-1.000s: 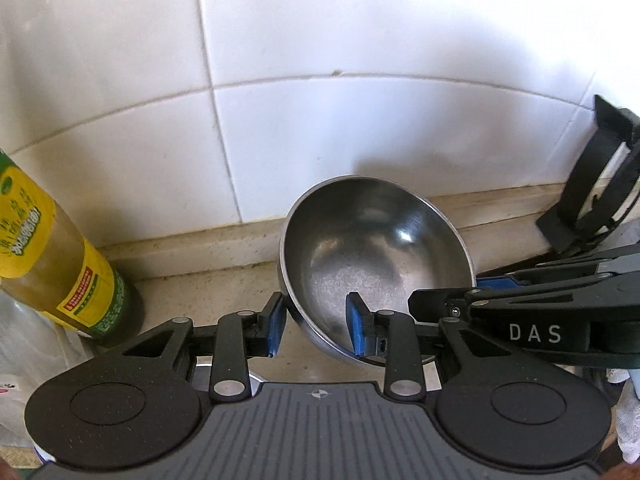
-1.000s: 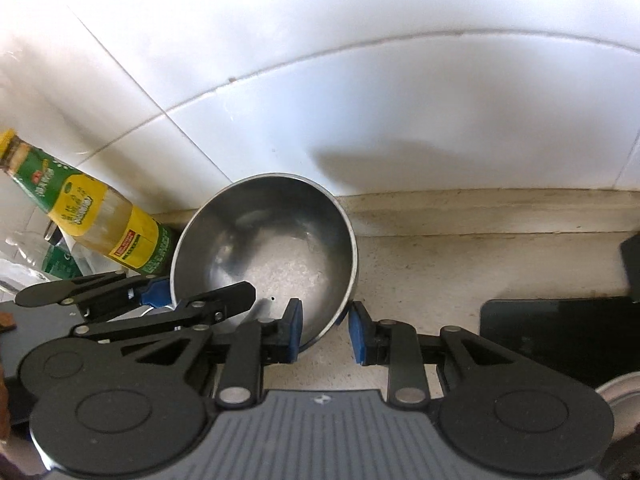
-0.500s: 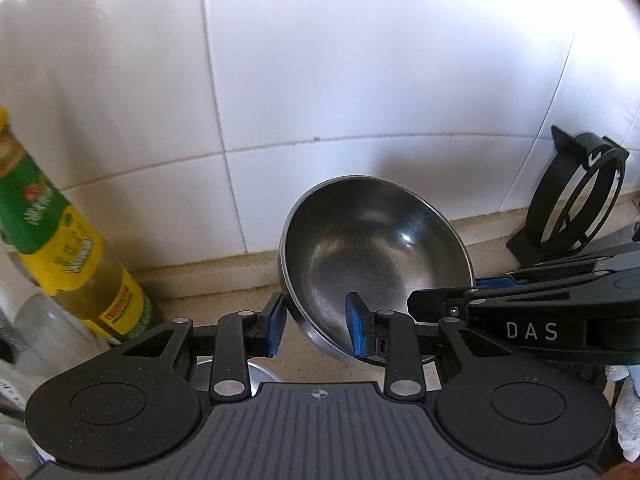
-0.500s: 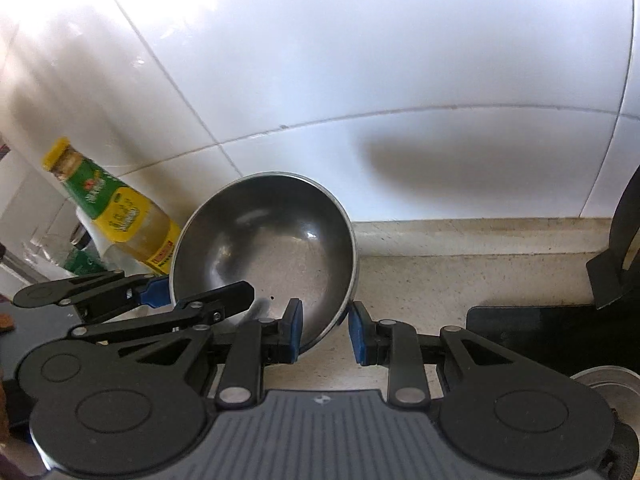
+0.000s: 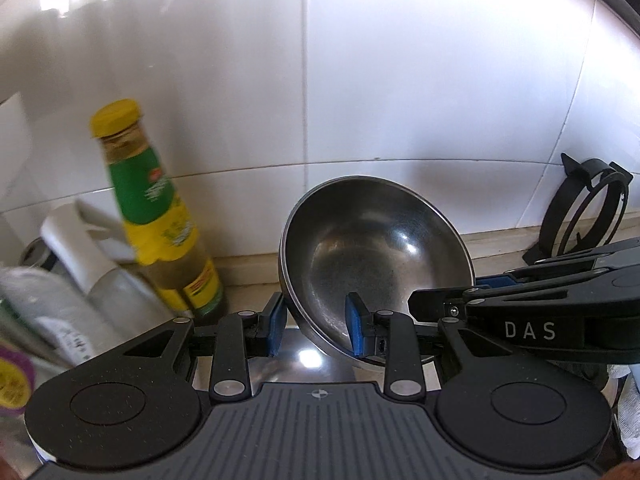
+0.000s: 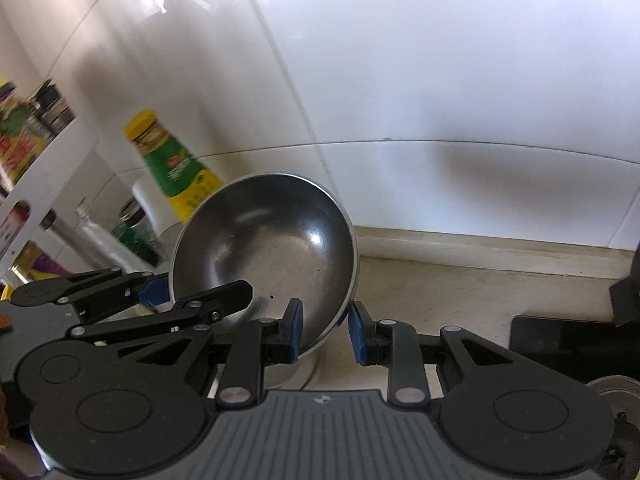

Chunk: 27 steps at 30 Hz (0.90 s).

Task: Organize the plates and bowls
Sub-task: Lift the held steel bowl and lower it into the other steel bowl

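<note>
A steel bowl (image 5: 376, 248) is held tilted above the counter, its hollow facing me; it also shows in the right wrist view (image 6: 268, 248). My left gripper (image 5: 316, 328) is shut on the bowl's left rim, one blue pad inside and one outside. My right gripper (image 6: 326, 330) is shut on the bowl's right rim in the same way. The right gripper shows from the side in the left wrist view (image 5: 520, 312). Under the bowl lies another shiny steel dish (image 5: 304, 368), mostly hidden.
A green and yellow sauce bottle (image 5: 160, 216) stands at the left by the white tiled wall (image 5: 400, 80). Jars and packets (image 5: 48, 296) crowd the left. A black ring stand (image 5: 580, 208) leans at the right. A black slab (image 6: 560, 340) lies on the beige counter (image 6: 460, 280).
Both grippers have lifted the bowl upward together. The bottle, the counter edge and the ring stand now sit lower and farther in view.
</note>
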Tool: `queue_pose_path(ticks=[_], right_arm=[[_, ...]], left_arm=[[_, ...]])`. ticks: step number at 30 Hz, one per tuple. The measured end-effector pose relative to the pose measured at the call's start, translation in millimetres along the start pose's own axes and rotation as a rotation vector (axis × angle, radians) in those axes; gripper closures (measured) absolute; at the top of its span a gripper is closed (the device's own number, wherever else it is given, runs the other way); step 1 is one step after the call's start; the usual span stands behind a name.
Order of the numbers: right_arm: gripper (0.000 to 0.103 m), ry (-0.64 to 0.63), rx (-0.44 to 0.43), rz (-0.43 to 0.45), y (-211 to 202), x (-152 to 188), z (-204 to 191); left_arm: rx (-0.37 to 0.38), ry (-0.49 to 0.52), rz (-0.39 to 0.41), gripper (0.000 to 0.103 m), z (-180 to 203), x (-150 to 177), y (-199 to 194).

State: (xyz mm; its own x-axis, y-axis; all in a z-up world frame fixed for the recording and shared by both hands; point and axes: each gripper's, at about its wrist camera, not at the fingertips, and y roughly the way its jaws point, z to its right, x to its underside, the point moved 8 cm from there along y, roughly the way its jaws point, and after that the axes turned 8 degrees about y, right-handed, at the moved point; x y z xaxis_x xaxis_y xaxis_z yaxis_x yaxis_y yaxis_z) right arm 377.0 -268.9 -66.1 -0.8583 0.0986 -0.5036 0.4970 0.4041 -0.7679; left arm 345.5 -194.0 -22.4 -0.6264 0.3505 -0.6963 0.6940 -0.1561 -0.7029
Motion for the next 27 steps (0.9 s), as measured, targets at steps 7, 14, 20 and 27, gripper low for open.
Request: queue_pose_path(ticks=[7,14,20,27], right_arm=[[0.055,-0.052,-0.025,-0.025,3.7,9.7,-20.8],[0.055,-0.095,-0.042,-0.059,9.3,25.2,-34.8],[0.055,-0.127,-0.044,-0.108,16.6,43.7,-40.3],[0.055,-0.153,-0.049,-0.154,28.0,56.9,-43.6]], left_arm=[[-0.042,-0.037,-0.004,0.065,-15.6,16.3,-18.1],[-0.07,-0.076,-0.019,0.065,-26.5,38.8,-31.8],[-0.078,-0.098,-0.047,0.065,-27.5,60.9,-33.0],[-0.09,-0.115,-0.082,0.066,-30.4,79.1,-30.4]])
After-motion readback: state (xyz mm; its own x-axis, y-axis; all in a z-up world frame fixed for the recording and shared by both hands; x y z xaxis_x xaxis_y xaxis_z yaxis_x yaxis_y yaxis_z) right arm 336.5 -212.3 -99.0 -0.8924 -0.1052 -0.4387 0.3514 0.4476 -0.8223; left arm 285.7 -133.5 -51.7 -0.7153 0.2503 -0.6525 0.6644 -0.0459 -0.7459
